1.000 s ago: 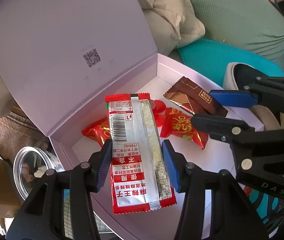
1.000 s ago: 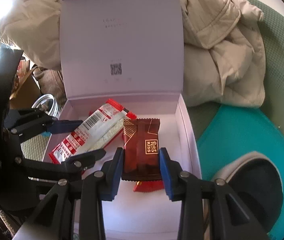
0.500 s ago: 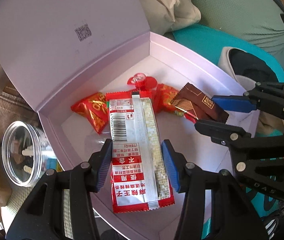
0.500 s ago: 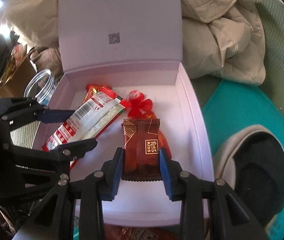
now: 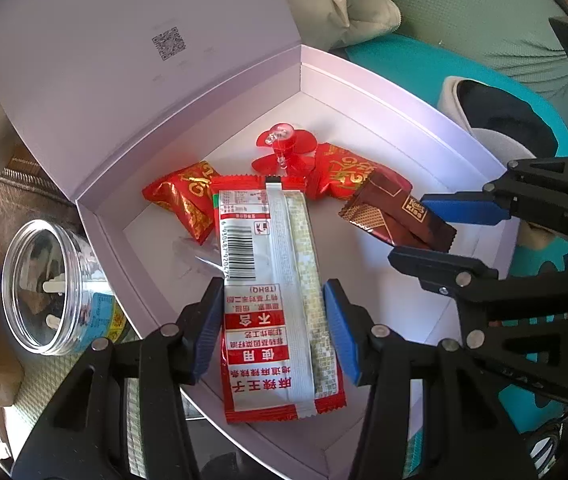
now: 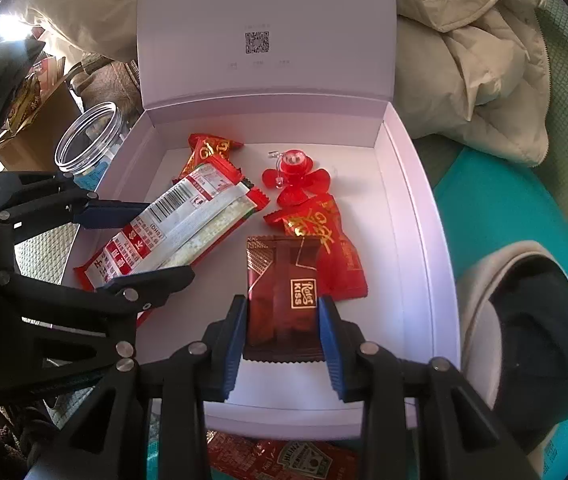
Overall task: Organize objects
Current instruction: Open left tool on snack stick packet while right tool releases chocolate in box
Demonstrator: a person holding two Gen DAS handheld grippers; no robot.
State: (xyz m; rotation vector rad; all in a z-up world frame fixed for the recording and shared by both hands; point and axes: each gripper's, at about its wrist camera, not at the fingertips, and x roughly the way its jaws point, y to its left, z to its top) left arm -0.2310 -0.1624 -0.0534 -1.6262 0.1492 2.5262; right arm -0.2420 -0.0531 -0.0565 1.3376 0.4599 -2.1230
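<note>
Blue-padded and black-framed, the left gripper point(image 5: 272, 324) is clamping a long red-and-white foil snack packet point(image 5: 272, 300) with a barcode across its middle, holding it over the near edge of the open pale lilac cardboard box point(image 5: 404, 120). Beside it, the right gripper point(image 6: 282, 340) is pinching a dark brown square wafer wrapper point(image 6: 282, 284) with gold print, its pads pressing both side edges, and the wrapper is hanging over the box floor near the front wall.

Just beyond the brown wrapper, a red-and-gold foil candy packet point(image 6: 332, 248) is lying flat on the box floor, partly overlapped by the wrapper. Past that, a small red translucent plastic flower-shaped trinket point(image 6: 296, 176) is sitting near the middle of the box. A second red-and-gold foil candy packet point(image 6: 208, 148) is resting toward the back left corner, its near end hidden under the long snack packet.

Outside the box on its left, a clear round plastic jar point(image 5: 44, 288) is standing open. Behind the floor, the box's hinged lid point(image 6: 264, 28) is standing upright, showing a printed square code. A cream padded jacket point(image 6: 472, 64) is lying crumpled beyond the right back corner, and a dark slipper with a pale rim point(image 6: 532, 340) is sitting on teal fabric point(image 6: 496, 200) to the right.
</note>
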